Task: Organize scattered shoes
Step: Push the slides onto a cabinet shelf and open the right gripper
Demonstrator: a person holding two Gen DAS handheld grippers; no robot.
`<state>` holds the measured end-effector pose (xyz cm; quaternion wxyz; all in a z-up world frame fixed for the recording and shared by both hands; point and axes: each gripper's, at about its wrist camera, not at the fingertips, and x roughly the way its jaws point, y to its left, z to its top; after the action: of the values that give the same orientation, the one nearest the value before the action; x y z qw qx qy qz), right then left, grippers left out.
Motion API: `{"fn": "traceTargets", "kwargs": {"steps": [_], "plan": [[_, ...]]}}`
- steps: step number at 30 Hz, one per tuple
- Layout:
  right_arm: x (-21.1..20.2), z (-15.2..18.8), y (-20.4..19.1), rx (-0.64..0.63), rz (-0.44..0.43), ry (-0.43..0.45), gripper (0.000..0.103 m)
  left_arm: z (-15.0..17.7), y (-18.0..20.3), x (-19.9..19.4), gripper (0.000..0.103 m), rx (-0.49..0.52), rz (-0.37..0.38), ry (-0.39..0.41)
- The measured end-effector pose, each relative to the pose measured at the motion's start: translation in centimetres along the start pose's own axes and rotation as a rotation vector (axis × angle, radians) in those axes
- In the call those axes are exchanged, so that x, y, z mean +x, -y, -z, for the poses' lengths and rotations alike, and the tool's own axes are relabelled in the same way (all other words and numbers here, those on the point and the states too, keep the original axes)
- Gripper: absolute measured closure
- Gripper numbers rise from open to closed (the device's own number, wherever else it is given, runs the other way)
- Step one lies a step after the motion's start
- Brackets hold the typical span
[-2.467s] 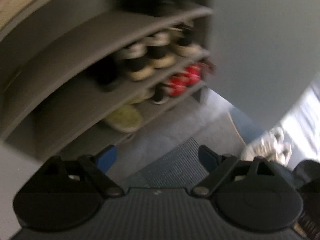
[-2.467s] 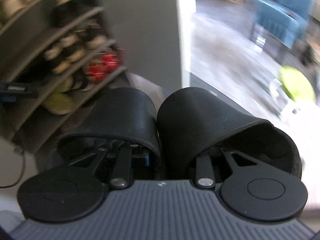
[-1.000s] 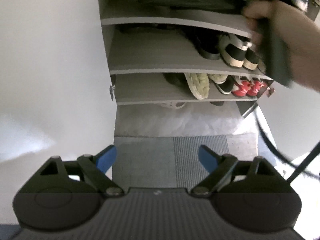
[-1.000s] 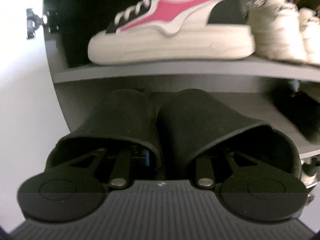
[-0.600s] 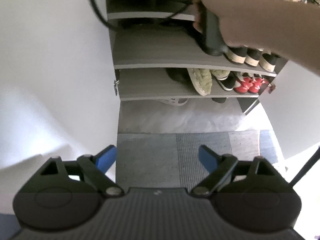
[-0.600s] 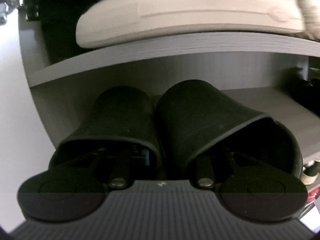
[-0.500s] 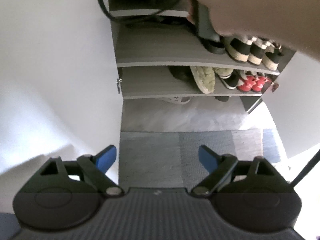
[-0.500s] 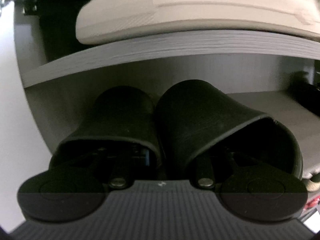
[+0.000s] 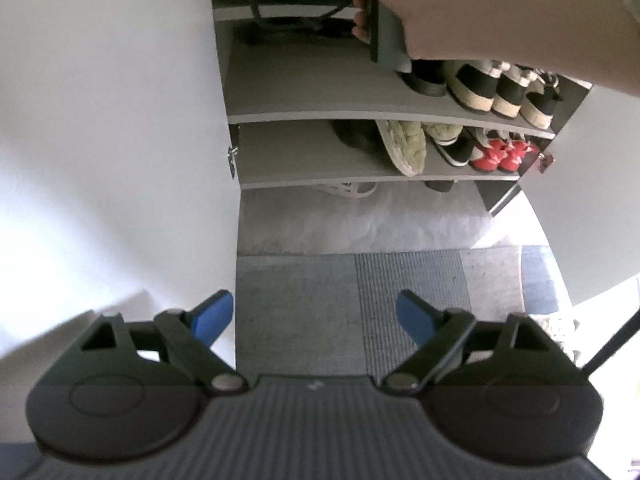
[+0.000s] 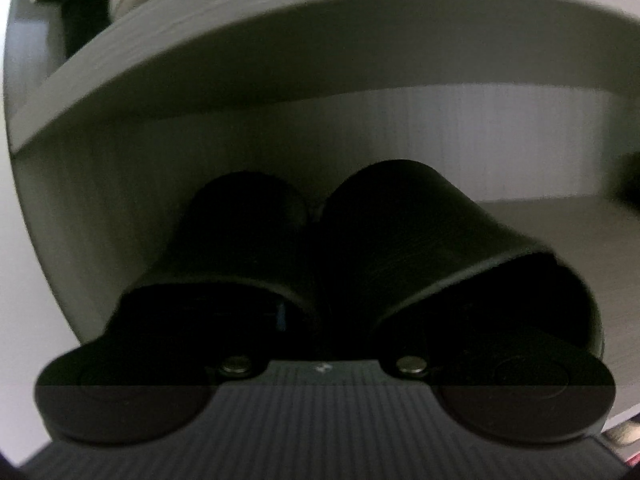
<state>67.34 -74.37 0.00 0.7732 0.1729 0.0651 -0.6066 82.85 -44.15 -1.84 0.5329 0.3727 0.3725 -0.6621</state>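
A pair of black slides (image 10: 384, 248) lies side by side on a grey shelf board (image 10: 560, 232), toes toward the back wall. My right gripper (image 10: 320, 316) reaches in with one finger inside each slide. Its jaws are opening. The slides' inner walls stay between the fingers, and the left blue pad (image 10: 282, 316) stands off the wall. In the left wrist view a person's hand (image 9: 400, 4) holds that gripper's grey handle (image 9: 386, 40) at the rack's upper shelf. My left gripper (image 9: 312, 312) hangs open and empty over the floor mat (image 9: 304, 304).
The shelf above (image 10: 280, 40) hangs low over the slides. Lower shelves carry a black shoe (image 9: 424, 80), espadrille sandals (image 9: 496, 88), green slippers (image 9: 402, 146) and red shoes (image 9: 500, 156). A white shoe (image 9: 348, 190) lies under the rack. A white wall (image 9: 100, 120) closes the left.
The right gripper pushed deeper and lower into the shelf bay; the pink-and-white sneaker above has slid out of view. Its left pad shifted outward. The left gripper hardly moved.
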Motion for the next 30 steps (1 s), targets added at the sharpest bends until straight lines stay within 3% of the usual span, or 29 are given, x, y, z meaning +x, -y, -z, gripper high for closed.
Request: {"fn": "traceTargets", "kwargs": {"steps": [5,10,15,18,19,20,23,30], "plan": [[-0.8,-0.3,-0.7,-0.008,-0.024,-0.016,0.038,-0.1,0.3,0.0,0.013,0.01,0.004,0.004],[-2.2,-0.1,-1.4,-0.027,-0.02,-0.031,0.038,0.3,0.4,-0.1,0.013,0.0,0.012,-0.007],[-3.4,0.5,-2.1,-0.126,-0.02,-0.049,0.037,0.8,0.6,-0.4,0.013,-0.004,0.024,-0.014],[-4.6,0.6,-0.6,-0.074,-0.038,-0.042,0.035,0.9,0.6,-0.4,0.013,0.0,0.026,-0.001],[-4.7,0.7,0.1,-0.05,-0.039,-0.043,0.012,0.9,0.7,-0.3,0.013,0.006,0.023,0.005],[-4.9,0.7,0.8,-0.021,-0.041,-0.044,0.0,0.9,0.7,-0.1,0.013,0.009,0.017,0.007],[-4.9,0.8,3.1,0.103,-0.051,-0.081,0.0,1.0,0.6,0.5,0.013,-0.015,0.008,0.005],[-6.5,0.5,2.4,0.018,-0.053,-0.129,0.0,1.6,1.1,0.4,0.013,-0.012,0.02,-0.006]]}}
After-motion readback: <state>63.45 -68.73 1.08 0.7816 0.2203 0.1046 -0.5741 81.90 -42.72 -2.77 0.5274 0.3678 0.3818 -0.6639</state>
